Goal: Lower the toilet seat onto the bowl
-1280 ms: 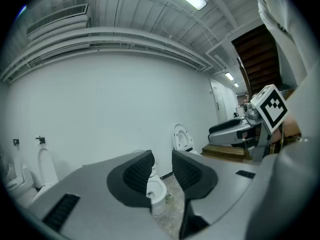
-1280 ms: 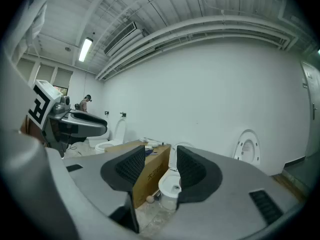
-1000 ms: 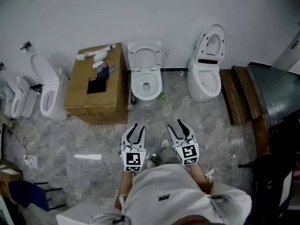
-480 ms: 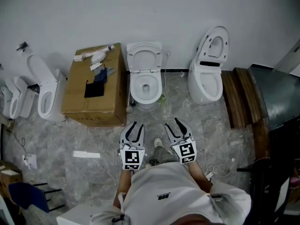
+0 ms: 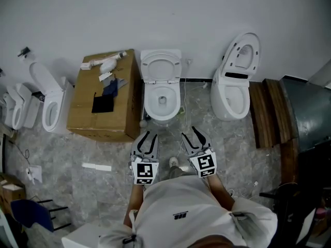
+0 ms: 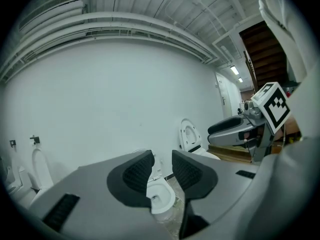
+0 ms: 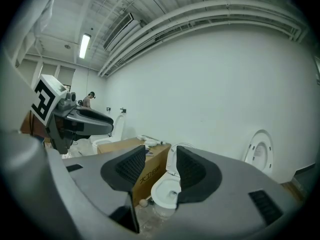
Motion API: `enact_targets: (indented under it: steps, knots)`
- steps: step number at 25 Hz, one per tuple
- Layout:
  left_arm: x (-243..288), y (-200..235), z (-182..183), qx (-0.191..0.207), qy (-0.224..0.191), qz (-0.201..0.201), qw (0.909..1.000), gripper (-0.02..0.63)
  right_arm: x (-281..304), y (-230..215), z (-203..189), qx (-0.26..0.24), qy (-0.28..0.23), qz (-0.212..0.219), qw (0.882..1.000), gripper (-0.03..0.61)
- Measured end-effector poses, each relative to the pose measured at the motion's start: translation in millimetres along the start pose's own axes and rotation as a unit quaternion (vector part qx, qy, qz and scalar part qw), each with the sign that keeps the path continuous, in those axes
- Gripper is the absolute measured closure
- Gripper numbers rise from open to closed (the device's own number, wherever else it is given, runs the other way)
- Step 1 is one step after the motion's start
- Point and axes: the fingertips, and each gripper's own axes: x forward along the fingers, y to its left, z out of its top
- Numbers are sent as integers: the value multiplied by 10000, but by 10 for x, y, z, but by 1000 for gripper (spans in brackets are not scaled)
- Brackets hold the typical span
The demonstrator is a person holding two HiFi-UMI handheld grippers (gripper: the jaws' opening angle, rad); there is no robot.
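Note:
A white toilet (image 5: pixel 162 98) stands against the far wall, its seat (image 5: pixel 161 65) raised upright over the bowl. In the head view both grippers hover over the floor in front of it, well short of the bowl. My left gripper (image 5: pixel 147 140) has its jaws drawn together with nothing between them. My right gripper (image 5: pixel 194 137) holds its jaws a little apart, also on nothing. The left gripper view frames the bowl (image 6: pixel 161 200) below the left gripper (image 6: pixel 163 160). In the right gripper view the bowl (image 7: pixel 164 192) appears below the right gripper (image 7: pixel 161 158).
A cardboard box (image 5: pixel 104 101) with small items on top stands just left of the toilet. A second toilet (image 5: pixel 235 84) with a raised lid stands to the right, beside wooden boards (image 5: pixel 261 112). More toilets (image 5: pixel 49 101) line the left wall. Cables lie on the marble floor (image 5: pixel 93 149).
Both grippers have edged forward toward the middle toilet, and the head view has shifted slightly. Neither gripper's jaws have visibly changed.

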Motion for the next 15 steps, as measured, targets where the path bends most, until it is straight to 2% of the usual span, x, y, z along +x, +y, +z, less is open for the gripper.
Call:
enact_targets:
  steps: [15]
  knots:
    - [773,18,174,-2,201,300,9993,477,540,-667,32,7,44,357,9994,391]
